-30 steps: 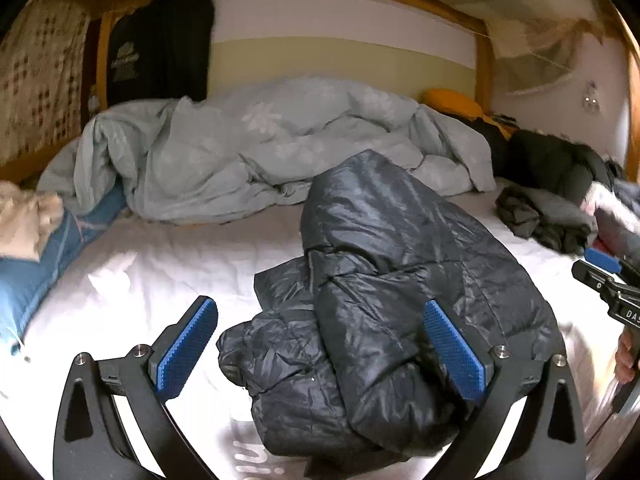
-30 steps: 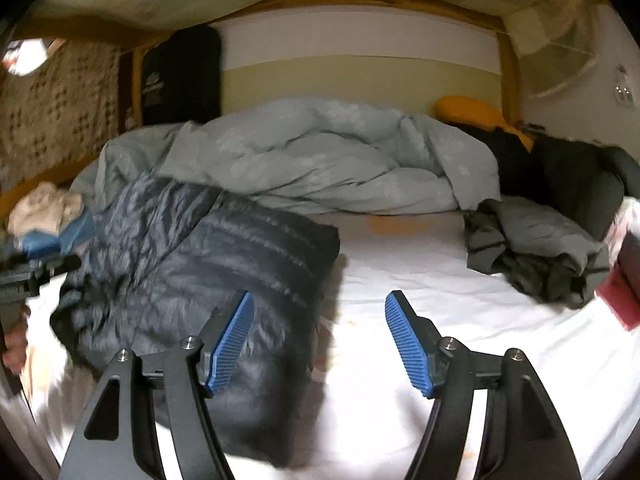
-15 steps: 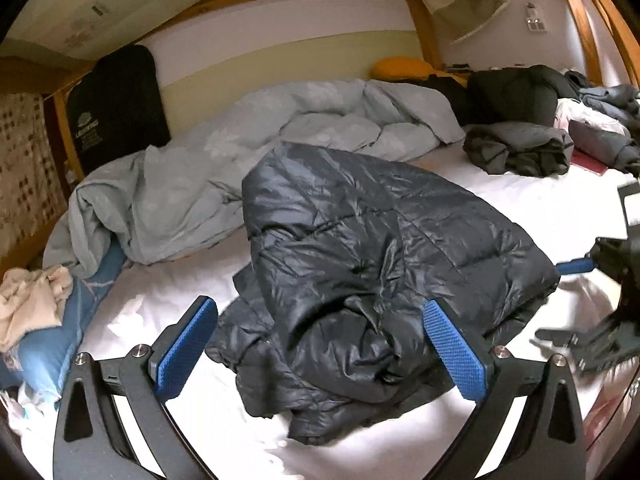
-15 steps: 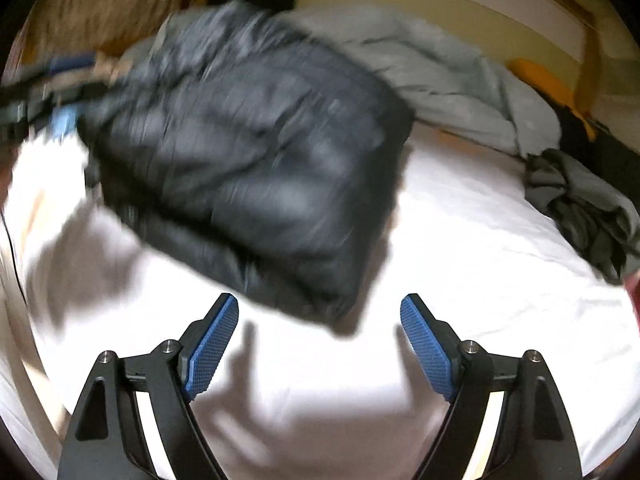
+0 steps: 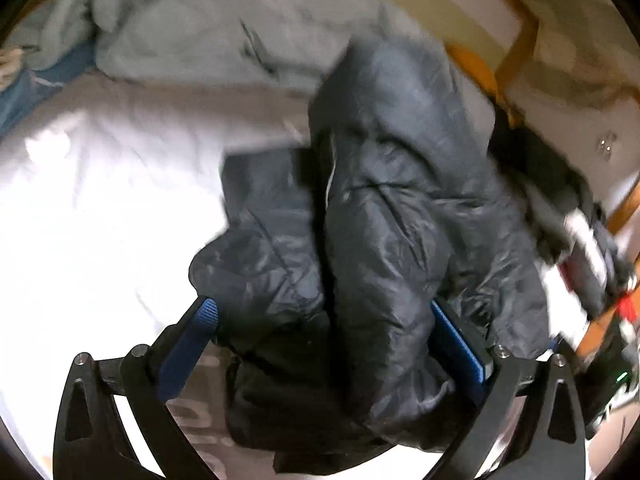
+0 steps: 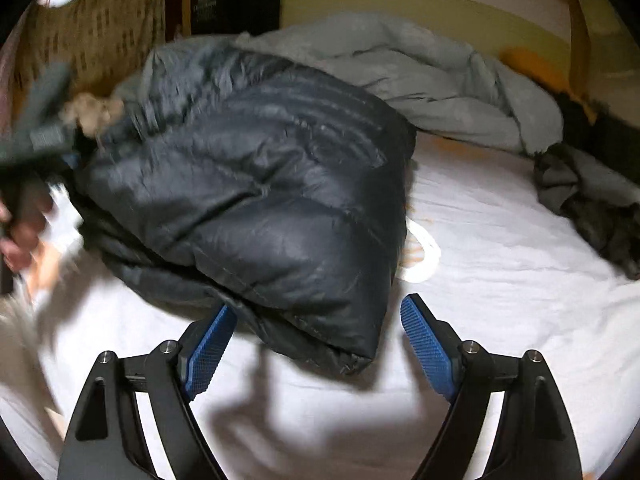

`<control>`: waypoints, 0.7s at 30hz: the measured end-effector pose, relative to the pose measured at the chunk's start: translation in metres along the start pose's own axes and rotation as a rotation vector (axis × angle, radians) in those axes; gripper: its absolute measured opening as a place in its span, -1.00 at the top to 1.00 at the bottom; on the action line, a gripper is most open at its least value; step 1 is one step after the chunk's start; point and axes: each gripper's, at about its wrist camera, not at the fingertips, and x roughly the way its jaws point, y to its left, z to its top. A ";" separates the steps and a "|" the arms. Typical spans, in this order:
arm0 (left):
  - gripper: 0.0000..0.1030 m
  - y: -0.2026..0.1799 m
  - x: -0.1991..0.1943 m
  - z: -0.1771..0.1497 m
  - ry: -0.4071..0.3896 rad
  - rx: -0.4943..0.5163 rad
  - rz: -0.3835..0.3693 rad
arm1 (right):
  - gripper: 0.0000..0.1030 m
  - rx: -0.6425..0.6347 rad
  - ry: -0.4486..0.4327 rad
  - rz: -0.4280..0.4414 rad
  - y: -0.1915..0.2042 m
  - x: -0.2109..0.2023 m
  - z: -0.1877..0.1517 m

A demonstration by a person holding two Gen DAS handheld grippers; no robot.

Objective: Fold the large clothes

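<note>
A dark quilted puffer jacket (image 5: 400,200) lies bunched and partly folded on the white bed sheet (image 5: 80,220). My left gripper (image 5: 330,332) points down at it with jaws wide. The jacket bulges up between the blue pads and covers part of the right pad (image 5: 456,344). In the right wrist view the jacket (image 6: 260,180) fills the middle. My right gripper (image 6: 320,336) is open around its near corner, and the pads do not press on it. At that view's left edge, blurred, the left gripper (image 6: 36,136) and a hand (image 6: 20,232) are at the jacket's far side.
A crumpled pale grey duvet (image 6: 420,72) lies along the back of the bed. A grey garment (image 6: 592,200) sits at the right, with more dark clothes (image 5: 560,184) piled there. An orange pillow (image 6: 532,64) and wooden frame (image 6: 576,28) stand behind. A blue pillow (image 5: 24,92) is at the left.
The left gripper has dropped, rolled and pushed in, so the jacket now fills its gap. The right gripper has sunk toward the jacket's near corner, and its jaws stand wider than a second ago.
</note>
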 end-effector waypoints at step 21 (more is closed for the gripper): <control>0.23 -0.015 0.046 -0.018 0.031 -0.052 -0.344 | -0.91 0.565 0.100 0.514 -0.098 0.084 0.013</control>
